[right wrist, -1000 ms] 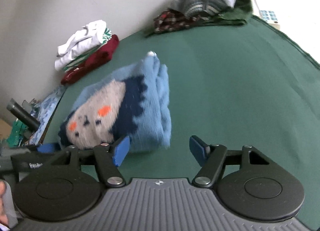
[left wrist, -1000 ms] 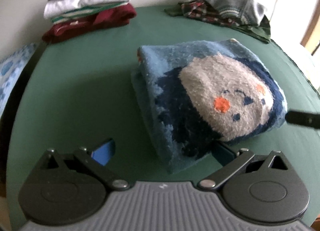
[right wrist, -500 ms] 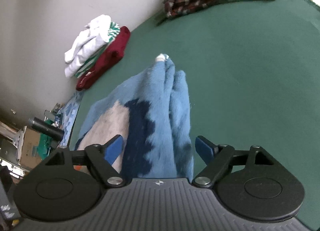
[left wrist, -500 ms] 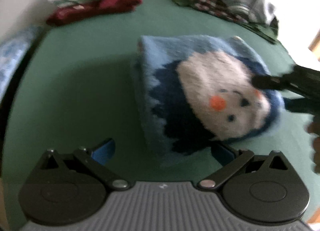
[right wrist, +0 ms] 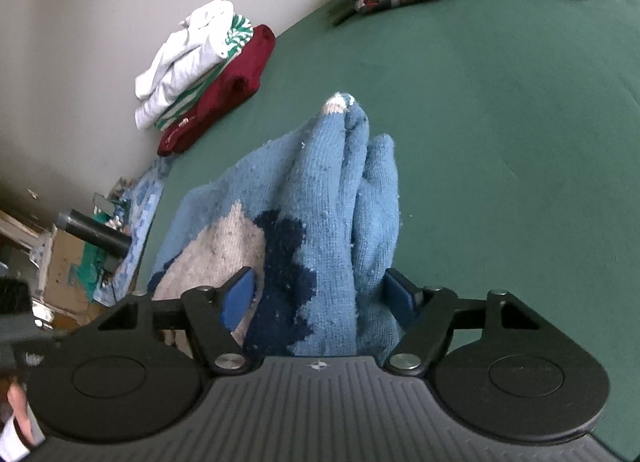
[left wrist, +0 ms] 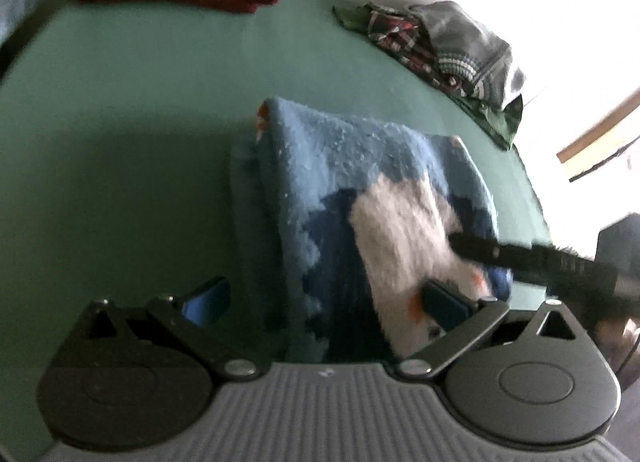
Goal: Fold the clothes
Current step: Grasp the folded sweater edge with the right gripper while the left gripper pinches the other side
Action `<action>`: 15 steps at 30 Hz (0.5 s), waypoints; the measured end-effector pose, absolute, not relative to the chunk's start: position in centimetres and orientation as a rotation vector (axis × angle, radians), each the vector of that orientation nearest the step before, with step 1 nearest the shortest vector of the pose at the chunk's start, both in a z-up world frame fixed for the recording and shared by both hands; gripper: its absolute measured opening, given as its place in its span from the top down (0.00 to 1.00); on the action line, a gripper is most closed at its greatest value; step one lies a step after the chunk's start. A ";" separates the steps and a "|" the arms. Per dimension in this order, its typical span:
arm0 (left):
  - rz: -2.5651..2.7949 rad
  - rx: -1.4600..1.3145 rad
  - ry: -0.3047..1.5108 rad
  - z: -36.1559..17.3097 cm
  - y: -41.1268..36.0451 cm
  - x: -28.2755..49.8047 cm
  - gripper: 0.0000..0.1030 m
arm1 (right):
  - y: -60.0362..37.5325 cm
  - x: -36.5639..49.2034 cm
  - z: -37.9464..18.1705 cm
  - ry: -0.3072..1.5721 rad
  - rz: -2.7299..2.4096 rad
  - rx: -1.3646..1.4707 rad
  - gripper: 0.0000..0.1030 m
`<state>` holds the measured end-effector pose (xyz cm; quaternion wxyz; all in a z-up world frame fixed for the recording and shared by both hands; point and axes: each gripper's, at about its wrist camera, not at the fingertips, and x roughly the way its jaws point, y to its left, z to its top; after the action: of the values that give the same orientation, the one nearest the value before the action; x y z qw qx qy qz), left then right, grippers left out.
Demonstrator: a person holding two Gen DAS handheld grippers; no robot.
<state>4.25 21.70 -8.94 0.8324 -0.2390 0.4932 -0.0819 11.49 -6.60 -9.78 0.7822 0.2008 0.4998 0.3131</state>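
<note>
A folded blue knit sweater with a grey snowman face lies on the green table cover. My left gripper is open at the sweater's near edge, one pad over the green cover and the other over the grey face. In the right wrist view the sweater fills the gap of my right gripper, whose jaws are closing around its folded end. I cannot tell whether the pads press on it. A black finger of the right gripper reaches over the sweater from the right.
A stack of folded clothes, white on striped on dark red, sits at the far left by the wall. A heap of unfolded clothes, plaid, grey and green, lies at the far right. Clutter and boxes stand beyond the table's left edge.
The right gripper slid in from beside the sweater until the folded end lies between its jaws. The left gripper moved closer and rolled, and the sweater now reaches between its fingers.
</note>
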 end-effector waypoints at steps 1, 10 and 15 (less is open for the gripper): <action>-0.178 -0.537 1.053 -9.4 21.8 4.6 0.01 | -6.5 11.5 -9.7 1.080 0.674 0.427 0.30; -0.192 -0.577 1.060 -9.7 24.1 4.4 0.01 | -6.5 11.1 -9.7 1.058 0.665 0.428 0.29; -0.227 -0.631 1.098 -11.1 24.4 4.8 0.01 | -6.1 11.0 -9.7 1.049 0.650 0.418 0.25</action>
<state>4.84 24.40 -11.06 0.8002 -0.2941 0.5118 -0.1060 10.95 -6.09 -9.65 0.7952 0.1946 0.4883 0.3023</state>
